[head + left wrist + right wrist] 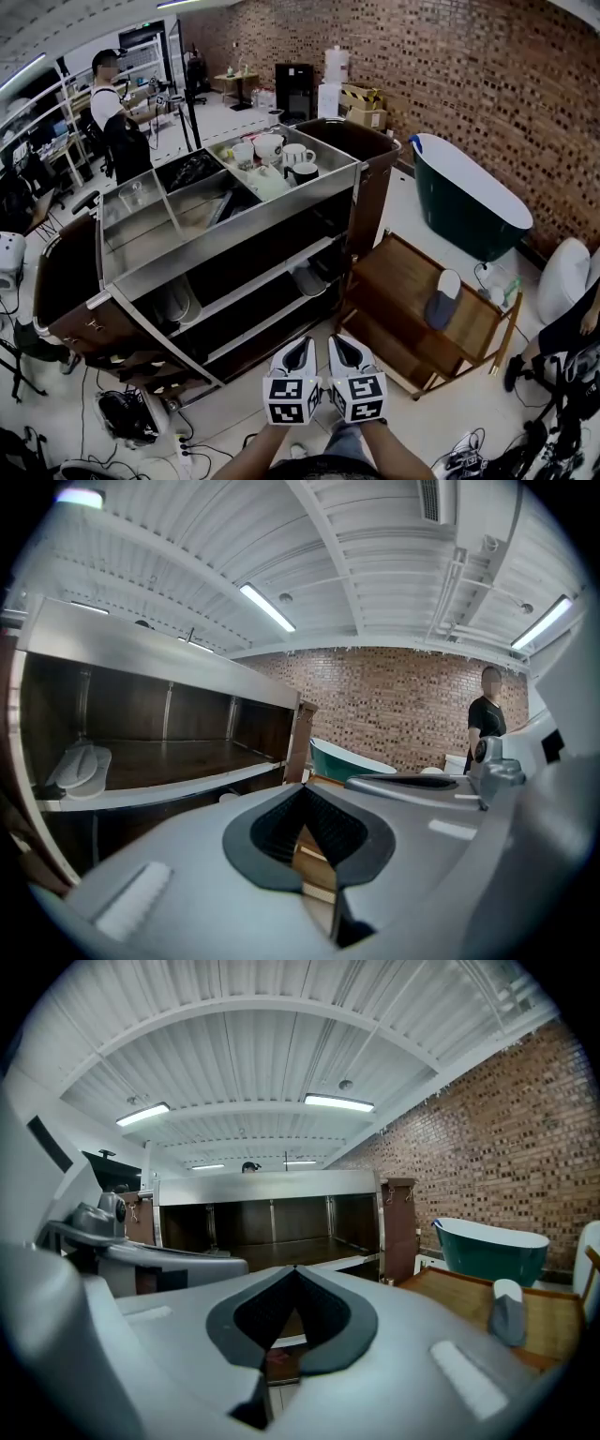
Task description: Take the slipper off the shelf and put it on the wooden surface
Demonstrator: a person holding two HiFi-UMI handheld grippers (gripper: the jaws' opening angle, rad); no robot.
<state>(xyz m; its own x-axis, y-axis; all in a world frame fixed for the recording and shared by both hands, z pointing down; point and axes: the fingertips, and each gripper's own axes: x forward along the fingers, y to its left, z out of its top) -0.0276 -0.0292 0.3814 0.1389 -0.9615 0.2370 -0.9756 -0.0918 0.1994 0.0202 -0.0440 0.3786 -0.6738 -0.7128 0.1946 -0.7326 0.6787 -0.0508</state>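
Both tongs are sitting clenched with nothing in them: left gripper [300, 345] and right gripper [342, 343] are hanging side by side, low and central in the head view, and each gripper view shows its pads meeting at the tip with nothing between. A grey-and-white slipper [442, 302] is already lying on the wooden surface [394, 281], forward and to the right of the tongs. That puts it nearer the right gripper, which is also seeing it low on its right [507, 1314]. Its long axis is running roughly away from the person, pale end far, grey end near. A second pale slipper [175, 302] is lying on the cart's shelf [253, 281], forward and to the left, so nearer the left gripper, whose view is catching it at the far left edge [80, 766]. Its axis appears to be lying roughly across the shelf's depth, though that is hard to call. The scene is fitting two readings: the slipper on the wood is the delivered one and the job is closing out, or the one on the shelf is the slipper to fetch. If the latter, the left side is looking like the shorter reach.
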